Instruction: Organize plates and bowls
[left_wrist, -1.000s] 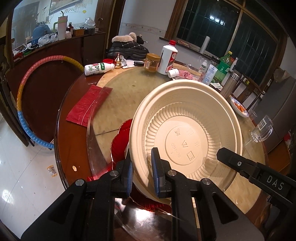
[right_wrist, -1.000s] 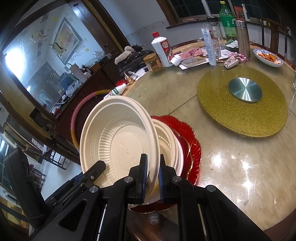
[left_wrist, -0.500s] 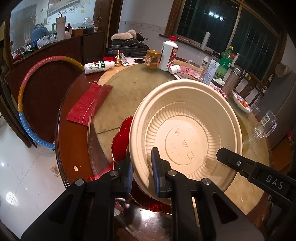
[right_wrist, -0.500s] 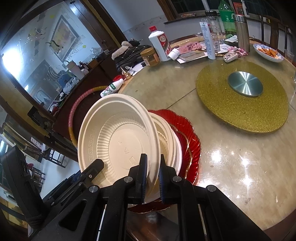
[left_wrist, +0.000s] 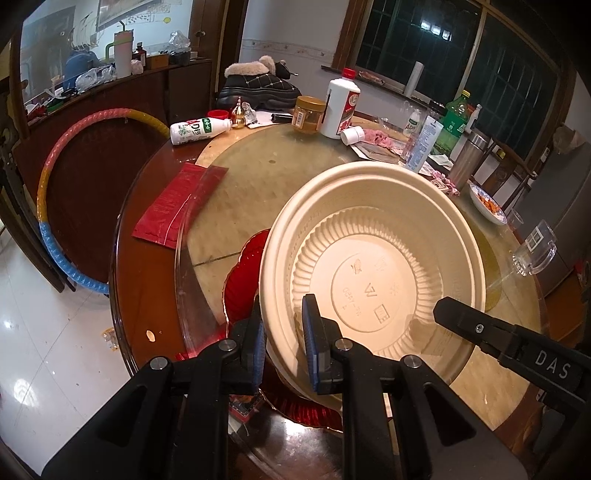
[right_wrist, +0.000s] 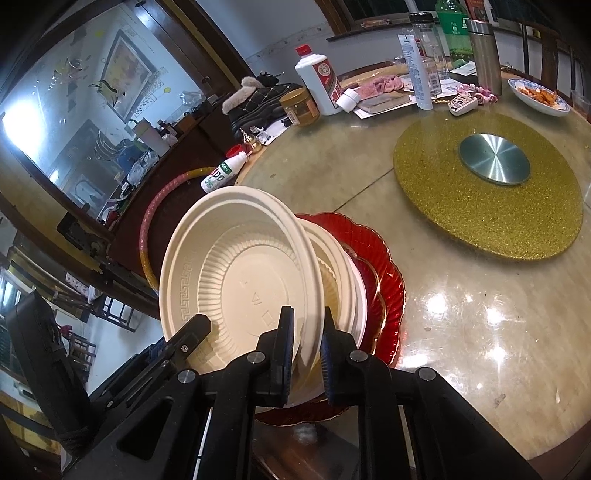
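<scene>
A cream disposable bowl (left_wrist: 373, 273) is held tilted, and both grippers grip its rim. My left gripper (left_wrist: 282, 343) is shut on its near left edge. My right gripper (right_wrist: 306, 350) is shut on the opposite edge of the same bowl (right_wrist: 236, 280). Just below it sits a stack of more cream bowls (right_wrist: 340, 273) on red scalloped plates (right_wrist: 384, 273), which also show in the left wrist view (left_wrist: 245, 269), near the front edge of the round table (right_wrist: 461, 325).
A gold glitter turntable (right_wrist: 491, 195) with a steel hub lies right of the stack. Bottles, a jar (left_wrist: 309, 114), a white liquor bottle (left_wrist: 340, 105), a snack dish (right_wrist: 539, 98) and papers crowd the far side. A red packet (left_wrist: 177, 203) lies left. A hoop (left_wrist: 55, 192) leans beyond the table.
The bowl, held in both grippers, has lifted slightly with both cameras rising a little; the stack below shows more clearly. Both grips are unchanged.
</scene>
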